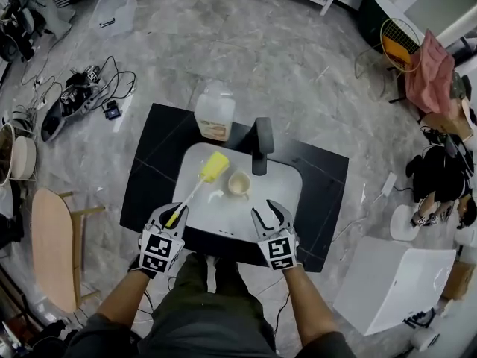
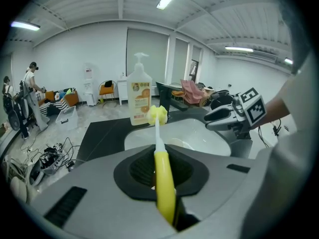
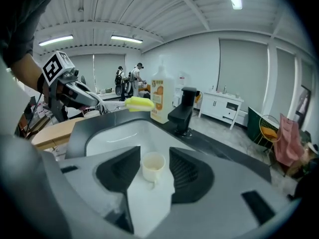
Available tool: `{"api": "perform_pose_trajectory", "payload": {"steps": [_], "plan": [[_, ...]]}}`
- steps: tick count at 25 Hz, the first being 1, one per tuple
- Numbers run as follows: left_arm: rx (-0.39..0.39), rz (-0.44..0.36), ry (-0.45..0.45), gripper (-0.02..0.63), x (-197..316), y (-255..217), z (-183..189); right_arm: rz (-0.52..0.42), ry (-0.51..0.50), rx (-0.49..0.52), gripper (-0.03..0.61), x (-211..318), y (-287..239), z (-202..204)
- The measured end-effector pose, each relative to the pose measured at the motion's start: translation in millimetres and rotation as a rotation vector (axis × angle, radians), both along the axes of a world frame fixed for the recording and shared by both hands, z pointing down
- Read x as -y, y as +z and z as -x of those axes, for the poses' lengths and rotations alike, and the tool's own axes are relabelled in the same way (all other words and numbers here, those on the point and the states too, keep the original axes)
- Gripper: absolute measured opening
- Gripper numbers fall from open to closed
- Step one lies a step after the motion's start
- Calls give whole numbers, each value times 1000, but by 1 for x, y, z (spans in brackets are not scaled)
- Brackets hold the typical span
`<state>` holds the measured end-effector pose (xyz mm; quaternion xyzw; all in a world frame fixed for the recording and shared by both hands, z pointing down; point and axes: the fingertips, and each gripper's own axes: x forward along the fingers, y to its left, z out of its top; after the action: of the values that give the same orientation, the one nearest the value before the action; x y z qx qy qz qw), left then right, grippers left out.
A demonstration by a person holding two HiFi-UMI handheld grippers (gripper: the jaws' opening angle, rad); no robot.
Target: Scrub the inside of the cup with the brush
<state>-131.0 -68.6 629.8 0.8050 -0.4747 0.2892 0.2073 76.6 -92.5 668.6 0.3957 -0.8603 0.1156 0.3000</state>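
Our left hand-held gripper [image 1: 177, 209] squeezed the brush [image 1: 197, 186]. Our right hand-held gripper [image 1: 270, 209] was open. We thought the cup [image 1: 238, 184] needed holding steady first.

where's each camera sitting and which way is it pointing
Head view: on the person's head, looking steeply down at the white sink with the cup; both forearms, left claw and right claw show.
Left gripper view: rides the left claw, looking along the brush it clamps toward the soap bottle; the right claw shows at right.
Right gripper view: rides the right claw, looking between its open jaws at the cup; the left claw shows at left.
Shared: both gripper views catch the soap bottle and the brush's yellow head.
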Motion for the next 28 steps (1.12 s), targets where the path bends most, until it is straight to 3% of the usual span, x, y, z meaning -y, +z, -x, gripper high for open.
{"api": "perform_pose_trajectory", "payload": {"steps": [17,28], "plan": [[16,50,21,32,18,57,-5,141,-87,-108,179,23,113,1],[36,70,37,32,24,83,-6,184,-123,-144,178,29,159,6]]}}
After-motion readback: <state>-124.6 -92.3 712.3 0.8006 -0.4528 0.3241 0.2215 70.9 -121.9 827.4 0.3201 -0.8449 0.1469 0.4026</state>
